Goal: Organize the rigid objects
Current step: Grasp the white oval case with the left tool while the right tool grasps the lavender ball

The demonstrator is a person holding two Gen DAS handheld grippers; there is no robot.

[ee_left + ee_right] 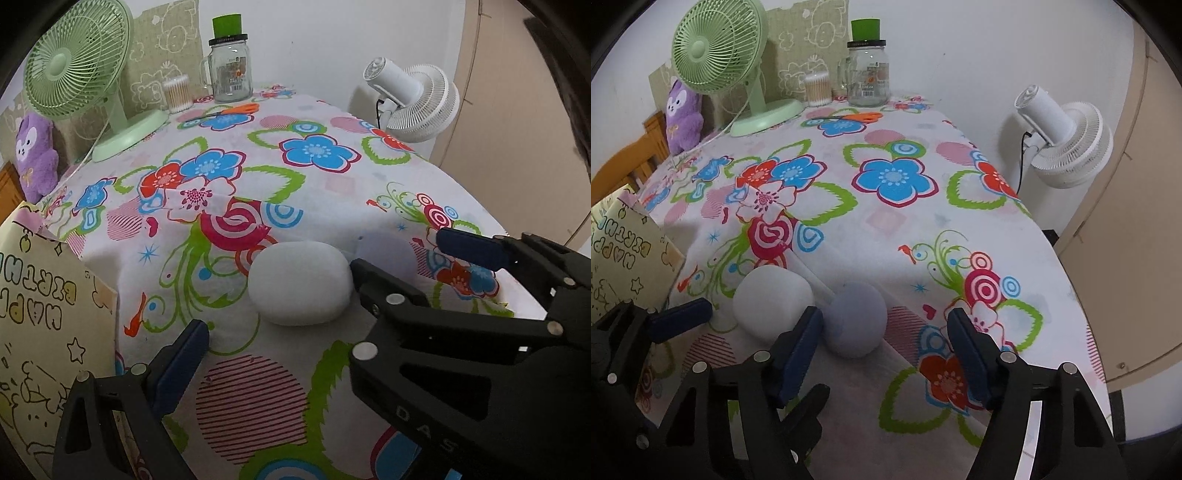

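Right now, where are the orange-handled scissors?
The scissors lie flat on the floral tablecloth at the far end, just before the glass jar, right of the green fan.

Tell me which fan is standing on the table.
The green fan, at the far left corner by the purple plush. The white fan stands off the table's right edge.

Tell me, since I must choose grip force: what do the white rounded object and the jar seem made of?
White rounded object: looks like matte, finely textured plastic or foam; no shine, soft shading. Which one, I cannot tell.
Jar: looks like clear glossy glass; the wall shows through, and it has a moulded handle and a dark lid.
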